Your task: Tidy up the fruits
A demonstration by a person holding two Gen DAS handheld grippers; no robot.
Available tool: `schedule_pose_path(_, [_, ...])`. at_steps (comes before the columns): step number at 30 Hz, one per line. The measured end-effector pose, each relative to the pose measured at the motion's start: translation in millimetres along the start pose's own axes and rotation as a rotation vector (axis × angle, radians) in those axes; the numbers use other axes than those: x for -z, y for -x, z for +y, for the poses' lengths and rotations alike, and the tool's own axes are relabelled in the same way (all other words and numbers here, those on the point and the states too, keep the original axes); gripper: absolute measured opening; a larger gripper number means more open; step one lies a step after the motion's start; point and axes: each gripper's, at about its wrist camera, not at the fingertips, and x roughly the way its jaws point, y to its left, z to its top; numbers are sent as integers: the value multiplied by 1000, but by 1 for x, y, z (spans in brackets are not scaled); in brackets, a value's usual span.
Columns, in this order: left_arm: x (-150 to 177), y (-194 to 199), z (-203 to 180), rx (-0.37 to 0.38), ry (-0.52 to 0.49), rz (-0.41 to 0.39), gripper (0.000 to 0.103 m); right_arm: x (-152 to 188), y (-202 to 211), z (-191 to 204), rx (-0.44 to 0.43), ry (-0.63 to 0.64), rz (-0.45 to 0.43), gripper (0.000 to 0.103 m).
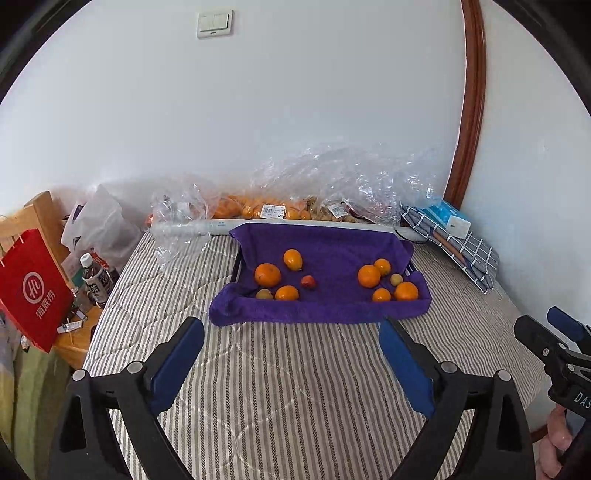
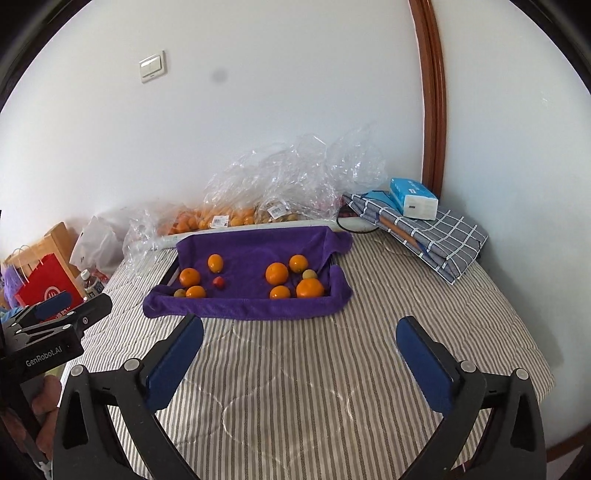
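1. Left wrist view: left gripper (image 1: 291, 325) has its jaws apart and empty; the fruits (image 1: 267, 275) lie ahead on the purple towel (image 1: 325, 310). Approach low, straddling one fruit.
2. Right wrist view: right gripper (image 2: 299, 325) is likewise spread and empty, fruits (image 2: 309, 288) straight ahead. Close gently.

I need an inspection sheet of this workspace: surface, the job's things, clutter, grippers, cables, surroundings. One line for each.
Surface: striped bedcover, bare in front of both grippers.
Job's things: purple towel lining a tray; on it two groups of five fruits, left group with one small red fruit, right group.
Clutter: clear plastic bags of fruit by the wall, folded checked cloth with a tissue pack.
Grippers: left gripper open, empty; right gripper open, empty; both short of the towel.
Cables: nothing seen.
Surroundings: white wall, light switch, red paper bag and bottles at left.
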Motion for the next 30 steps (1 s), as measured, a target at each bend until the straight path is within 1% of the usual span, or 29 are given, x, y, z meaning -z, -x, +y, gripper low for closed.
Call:
schedule_pose_path(3, [2, 8, -5, -5, -14, -15, 96, 3, 8, -1, 18, 13, -6, 103])
schedule_pose_path(7, [3, 10, -8, -4, -17, -15, 96, 6, 17, -4, 27, 5, -16, 103])
schedule_pose_path(20, [2, 12, -4, -18, 1, -17, 96, 8, 17, -4, 30, 7, 0, 103])
schedule_pose_path(30, [3, 12, -1, -12, 11, -12, 96, 8, 17, -1, 29, 10, 2, 103])
